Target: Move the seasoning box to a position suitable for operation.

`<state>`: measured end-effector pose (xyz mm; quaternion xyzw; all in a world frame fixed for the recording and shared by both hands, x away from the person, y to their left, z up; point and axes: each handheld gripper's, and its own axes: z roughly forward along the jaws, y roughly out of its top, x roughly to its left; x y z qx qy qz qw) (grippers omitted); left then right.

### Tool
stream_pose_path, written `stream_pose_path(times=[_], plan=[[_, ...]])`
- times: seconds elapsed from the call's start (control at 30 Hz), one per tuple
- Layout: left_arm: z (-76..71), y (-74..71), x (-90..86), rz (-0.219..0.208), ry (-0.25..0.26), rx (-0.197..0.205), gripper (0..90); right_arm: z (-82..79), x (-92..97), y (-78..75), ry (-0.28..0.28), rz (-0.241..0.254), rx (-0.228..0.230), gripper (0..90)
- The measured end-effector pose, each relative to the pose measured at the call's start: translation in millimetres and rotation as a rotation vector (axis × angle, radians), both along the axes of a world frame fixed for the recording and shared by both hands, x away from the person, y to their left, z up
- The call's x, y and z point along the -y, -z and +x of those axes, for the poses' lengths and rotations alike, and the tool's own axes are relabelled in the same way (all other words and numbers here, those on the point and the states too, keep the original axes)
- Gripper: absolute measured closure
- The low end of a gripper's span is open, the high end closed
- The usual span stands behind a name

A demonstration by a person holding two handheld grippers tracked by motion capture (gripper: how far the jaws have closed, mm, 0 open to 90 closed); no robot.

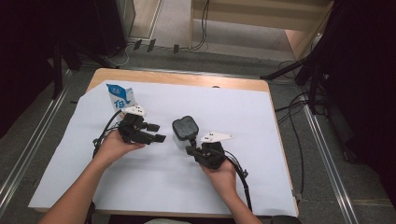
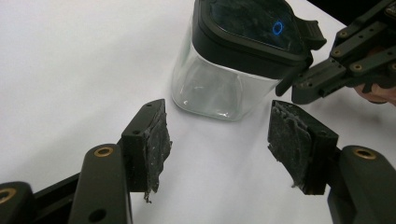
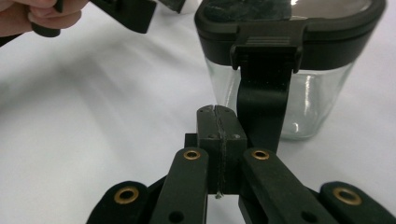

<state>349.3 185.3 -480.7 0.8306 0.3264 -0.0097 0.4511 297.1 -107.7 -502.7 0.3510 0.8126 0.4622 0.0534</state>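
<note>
Your clenched right gripper (image 3: 218, 122) sits at the jar's (image 2: 219, 84) latch (image 3: 264, 93); steady the jar with the released left gripper (image 2: 219, 140).

Bright, even overhead light, soft shadows, dark room edges, mild blur.

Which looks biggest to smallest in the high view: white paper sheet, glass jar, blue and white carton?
1. White paper sheet, by far.
2 and 3. Glass jar and blue and white carton look about alike; the left gripper hides part of the carton.
</note>
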Motion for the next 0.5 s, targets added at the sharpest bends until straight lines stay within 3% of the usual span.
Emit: stream_pose_path(times=[0.5], plan=[[-1.7,-0.7,3.2,-0.006,0.007,-0.001,38.9,12.2,19.4,-2.2,0.062,0.005,-0.022,90.0]])
